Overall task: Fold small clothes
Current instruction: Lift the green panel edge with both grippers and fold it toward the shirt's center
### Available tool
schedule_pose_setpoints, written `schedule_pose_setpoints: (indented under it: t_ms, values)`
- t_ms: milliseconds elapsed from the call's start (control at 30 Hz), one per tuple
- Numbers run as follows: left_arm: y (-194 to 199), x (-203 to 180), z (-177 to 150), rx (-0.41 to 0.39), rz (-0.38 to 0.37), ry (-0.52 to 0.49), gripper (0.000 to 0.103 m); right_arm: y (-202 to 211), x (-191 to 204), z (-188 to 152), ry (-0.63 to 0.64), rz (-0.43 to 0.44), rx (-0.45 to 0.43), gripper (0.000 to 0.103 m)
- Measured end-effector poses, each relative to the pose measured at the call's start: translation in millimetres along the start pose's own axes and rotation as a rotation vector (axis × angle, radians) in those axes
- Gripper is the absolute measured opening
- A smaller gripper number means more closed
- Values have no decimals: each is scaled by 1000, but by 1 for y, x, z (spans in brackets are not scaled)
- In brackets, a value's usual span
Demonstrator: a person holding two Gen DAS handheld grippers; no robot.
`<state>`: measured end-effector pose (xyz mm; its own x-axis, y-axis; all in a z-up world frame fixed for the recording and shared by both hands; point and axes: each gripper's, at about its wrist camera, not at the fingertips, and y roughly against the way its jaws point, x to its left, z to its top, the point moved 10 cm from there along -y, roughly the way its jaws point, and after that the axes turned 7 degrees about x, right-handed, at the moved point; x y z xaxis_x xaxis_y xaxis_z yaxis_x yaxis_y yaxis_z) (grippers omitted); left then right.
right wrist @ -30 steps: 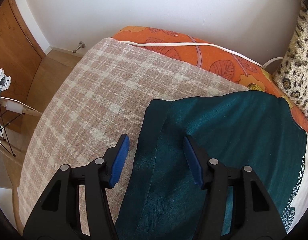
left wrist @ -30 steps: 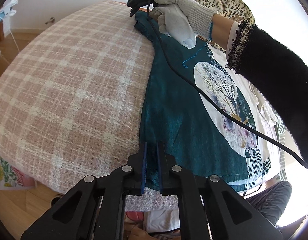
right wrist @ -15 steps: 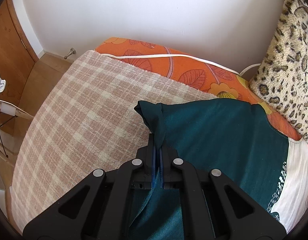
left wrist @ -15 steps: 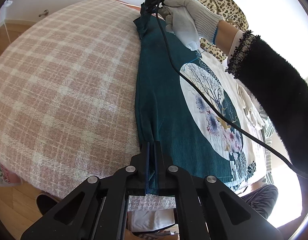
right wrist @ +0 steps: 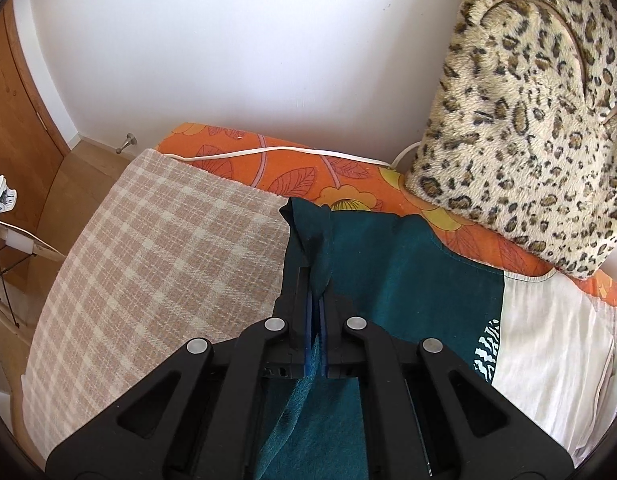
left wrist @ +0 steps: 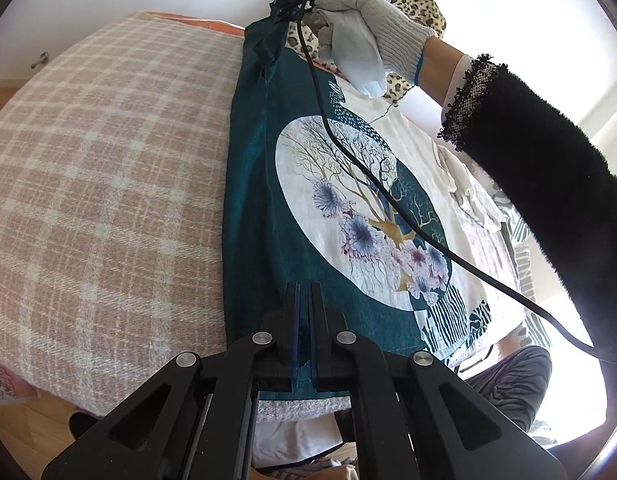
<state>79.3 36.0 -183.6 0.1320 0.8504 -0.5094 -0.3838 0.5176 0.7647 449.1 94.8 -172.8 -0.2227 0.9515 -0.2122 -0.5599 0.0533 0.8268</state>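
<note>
The plaid blanket (left wrist: pixel 108 184) covers the bed under me. On it the teal shirt (left wrist: pixel 252 216) lies lengthwise away from me, hem near, printed side up; I can read no lettering on it. My left gripper (left wrist: pixel 303 332) pinches its hem, and my right gripper (right wrist: pixel 317 308) is clamped on its far shoulder corner.

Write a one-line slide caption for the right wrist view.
Right gripper shut on a teal garment edge, above a plaid blanket.
</note>
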Motion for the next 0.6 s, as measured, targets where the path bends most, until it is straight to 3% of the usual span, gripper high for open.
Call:
schedule_pose_setpoints:
  t_ms: [200,300,333,400,433,533,600]
  values:
    - [-11,-18,-5,31,1,-51,2,9,-64,-20,-83,-23,-3,3]
    - [-11,-24,-9,17,91,-152,3,4,-96,-36,-132,-24,20,3]
    - [-12,-25,-12,25,109,-179,5,2,-103,-39,-142,-24,24,3]
    - [-13,-22,-17,19,146,-200,30,0,-112,-44,-150,-24,24,3]
    - [-14,-22,-19,24,150,-213,35,-2,-114,-47,-154,-19,24,3]
    - [-21,-31,-25,38,151,-257,38,-5,-115,-51,-163,-4,28,3]
    - [-27,-35,-28,53,193,-311,41,-7,-110,-53,-149,-3,29,3]
